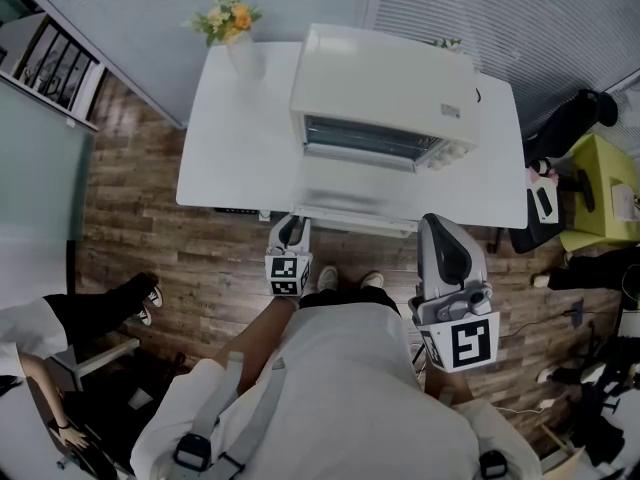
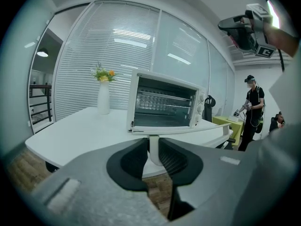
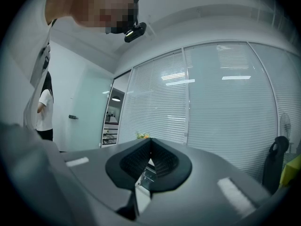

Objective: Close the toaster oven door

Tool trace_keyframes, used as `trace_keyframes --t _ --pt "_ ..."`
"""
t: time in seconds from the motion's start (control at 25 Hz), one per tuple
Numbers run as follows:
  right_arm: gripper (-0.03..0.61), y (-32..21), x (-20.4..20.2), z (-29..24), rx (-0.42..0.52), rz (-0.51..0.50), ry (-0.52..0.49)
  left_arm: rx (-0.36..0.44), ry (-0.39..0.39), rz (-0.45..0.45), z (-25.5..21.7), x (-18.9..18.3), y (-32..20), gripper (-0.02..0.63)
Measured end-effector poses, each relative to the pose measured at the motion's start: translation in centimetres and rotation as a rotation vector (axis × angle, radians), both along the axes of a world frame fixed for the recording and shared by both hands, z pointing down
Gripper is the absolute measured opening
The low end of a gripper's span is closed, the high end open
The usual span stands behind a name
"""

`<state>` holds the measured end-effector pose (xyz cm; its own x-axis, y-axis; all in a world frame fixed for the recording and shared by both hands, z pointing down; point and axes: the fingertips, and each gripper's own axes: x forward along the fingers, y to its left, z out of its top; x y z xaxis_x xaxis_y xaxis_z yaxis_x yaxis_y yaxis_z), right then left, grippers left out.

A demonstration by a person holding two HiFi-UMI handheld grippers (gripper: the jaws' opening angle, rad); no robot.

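White short-sleeved shirt, grey shoulder straps, grey left gripper and right gripper, black-and-white marker cubes

A table stands in the middle of the scene. The toaster oven sits on its far right part, its door lying folded down toward the near edge. A vase stands on the far left corner, left of the oven. The door handle runs along the door's near side, just past the table's near edge. The left gripper is at the handle's left end, its jaws on either side of the handle. The right gripper is off the handle's right end, near the table's near edge. A shelf is far left of the table and a low stand to its right.
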<state>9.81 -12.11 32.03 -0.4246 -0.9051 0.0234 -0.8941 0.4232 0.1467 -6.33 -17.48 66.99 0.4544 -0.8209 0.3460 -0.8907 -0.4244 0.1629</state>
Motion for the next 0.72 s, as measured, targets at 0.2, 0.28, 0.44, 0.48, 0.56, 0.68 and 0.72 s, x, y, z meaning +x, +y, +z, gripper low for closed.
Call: trace_keyframes --t 0.2,0.28,0.44,0.48,0.56,0.68,0.72 --pt "0.005 0.1 0.0 -0.1 0.004 -0.001 -0.001 0.016 0.014 -0.007 -1.1 0.1 -0.4 0.077" --pt "0.005 0.1 0.0 -0.2 0.005 -0.001 -0.002 0.022 0.018 -0.01 -1.6 0.1 -0.5 0.077" --pt "0.005 0.2 -0.1 -0.4 0.011 -0.004 -0.005 0.041 0.028 -0.015 -2.6 0.1 -0.8 0.077" --pt "0.005 0.2 0.0 -0.4 0.011 -0.004 -0.006 0.044 0.03 -0.015 -2.7 0.1 -0.9 0.078" --pt "0.005 0.2 0.0 -0.4 0.012 -0.004 -0.006 0.048 0.03 -0.016 -3.0 0.2 -1.1 0.078" --pt "0.005 0.2 0.1 -0.4 0.014 -0.006 -0.006 0.051 0.032 -0.021 -3.2 0.2 -1.2 0.078" --pt "0.005 0.3 0.1 -0.5 0.014 -0.006 -0.006 0.052 0.033 -0.023 -3.3 0.2 -1.3 0.078"
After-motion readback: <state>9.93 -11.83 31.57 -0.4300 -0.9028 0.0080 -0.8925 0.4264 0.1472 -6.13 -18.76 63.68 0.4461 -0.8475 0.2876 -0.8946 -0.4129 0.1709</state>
